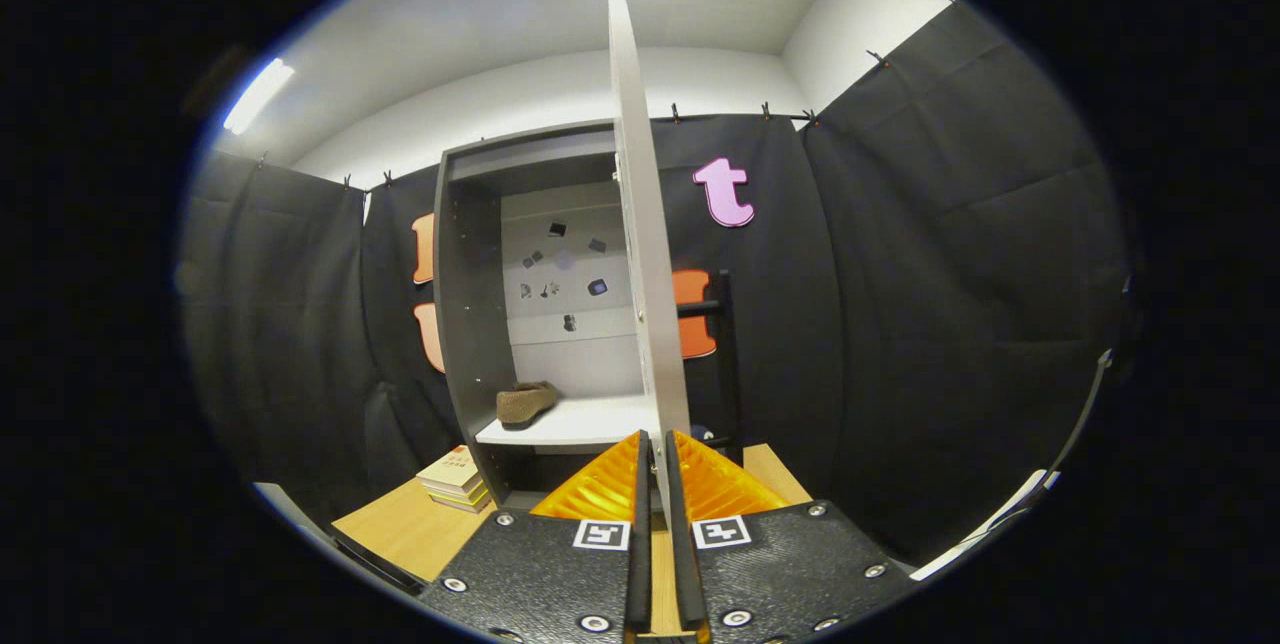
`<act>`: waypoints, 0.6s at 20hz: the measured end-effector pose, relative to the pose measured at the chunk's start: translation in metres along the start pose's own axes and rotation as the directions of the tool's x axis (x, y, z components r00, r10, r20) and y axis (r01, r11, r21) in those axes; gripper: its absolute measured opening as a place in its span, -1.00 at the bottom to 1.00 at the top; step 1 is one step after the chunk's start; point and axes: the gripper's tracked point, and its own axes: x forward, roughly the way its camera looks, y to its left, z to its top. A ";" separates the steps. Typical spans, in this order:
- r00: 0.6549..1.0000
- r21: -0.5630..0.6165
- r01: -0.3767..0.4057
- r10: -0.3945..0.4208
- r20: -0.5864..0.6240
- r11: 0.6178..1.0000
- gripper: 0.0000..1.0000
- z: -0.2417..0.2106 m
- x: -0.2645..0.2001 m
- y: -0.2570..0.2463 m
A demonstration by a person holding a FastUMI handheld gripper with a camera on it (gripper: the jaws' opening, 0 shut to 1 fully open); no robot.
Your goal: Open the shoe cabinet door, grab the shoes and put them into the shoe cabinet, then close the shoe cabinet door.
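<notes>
While jaws clamp door (645,254) edge, shoe (524,402) sits beyond, inside cabinet (462,304).

Gripper view: fisheye cam rides on gripper (655,454), looks fwd along fingers, low near wooden table (400,529). Faces shoe cabinet (470,324) head-on, close, its open door (640,224) edge-on btwn the fingers. Booth wall, ceiling around.

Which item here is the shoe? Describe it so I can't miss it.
Find the grey shoe cabinet beyond the gripper, whose fingers pinch its open door. On its white shelf lies the shoe, brown and low. The books sit outside, lower.
</notes>
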 end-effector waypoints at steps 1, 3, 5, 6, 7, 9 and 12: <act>1.000 -0.003 0.001 -0.001 -0.013 1.000 -0.82 -0.006 0.001 0.004; 0.999 0.005 0.017 -0.017 -0.032 1.000 -0.79 -0.015 0.004 0.012; 0.999 0.009 0.034 -0.034 -0.039 0.999 -0.73 -0.024 0.005 0.025; 0.998 0.009 0.044 -0.043 -0.049 0.999 -0.70 -0.030 0.007 0.029; 0.997 0.009 0.051 -0.050 -0.059 0.999 -0.68 -0.037 0.011 0.036; 0.995 0.000 0.052 -0.052 -0.081 0.999 -0.59 -0.050 0.016 0.052; 0.990 -0.017 0.047 -0.049 -0.135 0.999 -0.47 -0.079 0.026 0.075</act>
